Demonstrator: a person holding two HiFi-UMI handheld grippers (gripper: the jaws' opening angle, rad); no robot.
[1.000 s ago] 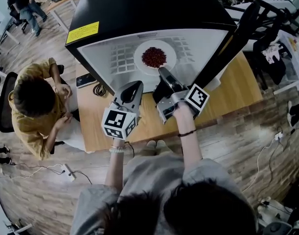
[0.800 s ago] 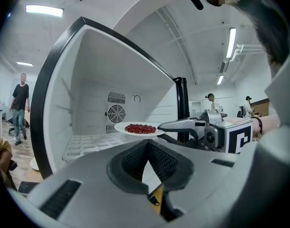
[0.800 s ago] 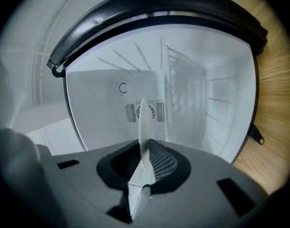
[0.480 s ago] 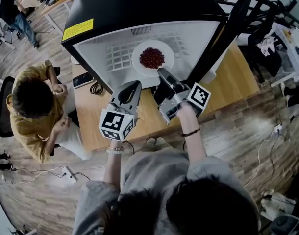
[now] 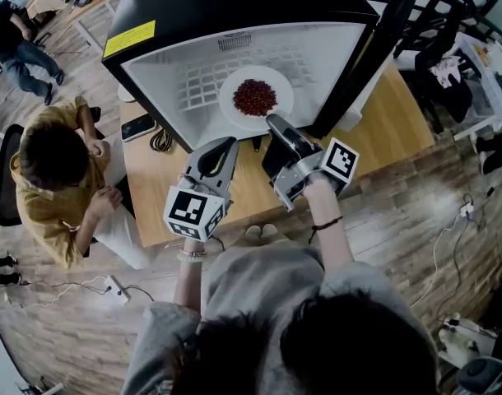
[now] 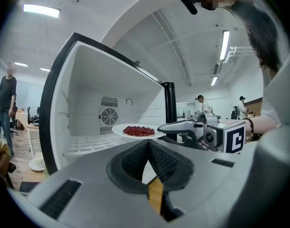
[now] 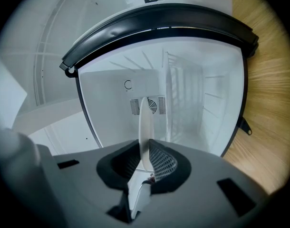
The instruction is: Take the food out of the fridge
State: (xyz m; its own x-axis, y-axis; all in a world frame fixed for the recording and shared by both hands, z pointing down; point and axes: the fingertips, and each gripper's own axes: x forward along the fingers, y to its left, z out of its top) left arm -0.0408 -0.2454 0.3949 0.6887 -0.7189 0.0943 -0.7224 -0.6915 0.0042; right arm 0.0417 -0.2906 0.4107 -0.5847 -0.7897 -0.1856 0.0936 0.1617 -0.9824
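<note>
The right tool (image 5: pixel 272 123) is pinching the near edge of a white plate (image 5: pixel 232 107). In the right gripper view the plate (image 7: pixel 145 122) shows as a thin white strip that runs right between the two jaws, and they squeeze it from both sides. A pile of small red food (image 5: pixel 257 97) sits in the middle of the plate.

The plate is inside the open fridge (image 5: pixel 234 6), close to the front. In the left gripper view it seems to hang a little above the white wire shelf (image 6: pixel 83 142), with the food (image 6: pixel 139 130) on top and the right tool (image 6: pixel 183 126) holding it from the right.

The left tool (image 5: pixel 226 142) is just beside the right one, a bit nearer to the person holding it. It stays outside the fridge, near the plate but not touching it. Its jaws are closed together with nothing in them.

The fridge is black outside and white inside. It stands on a wooden tabletop (image 5: pixel 391 130). Its black door (image 5: pixel 368 52) is swung open on the right, close to the right tool. A round fan (image 6: pixel 109 116) is on the back wall.

On the tabletop, left of the fridge, lie a phone (image 5: pixel 138 127) and a black cable (image 5: pixel 161 143). A person (image 5: pixel 58 171) sits at that end of the tabletop. Nothing stands between the plate and the fridge's open front.
</note>
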